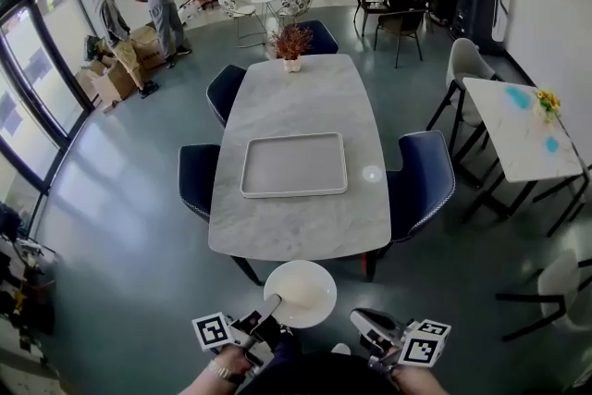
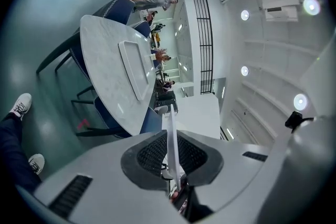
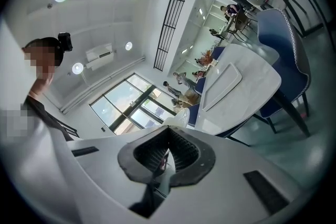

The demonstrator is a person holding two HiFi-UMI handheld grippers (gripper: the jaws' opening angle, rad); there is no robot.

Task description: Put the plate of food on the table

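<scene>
Grey marble worktop (image 1: pixel 296 106) fills the middle of our head view, ringed by dark blue chairs (image 1: pixel 421 176). A pale tray (image 1: pixel 293 165) lies on it, and a small potted plant (image 1: pixel 292 44) stands at its far end. We hold the white plate (image 1: pixel 299 293) just short of the near edge, its rim pinched in our left claw (image 1: pixel 270 304). Our right claw (image 1: pixel 363 321), beside the plate, is closed on nothing.

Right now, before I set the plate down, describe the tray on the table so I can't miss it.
Start at the long grey marble table ringed by dark blue chairs. On its near half lies the tray, a pale rectangle with rounded corners and a raised rim. Unlike the potted plant at the far end, it is flat and wide.
</scene>
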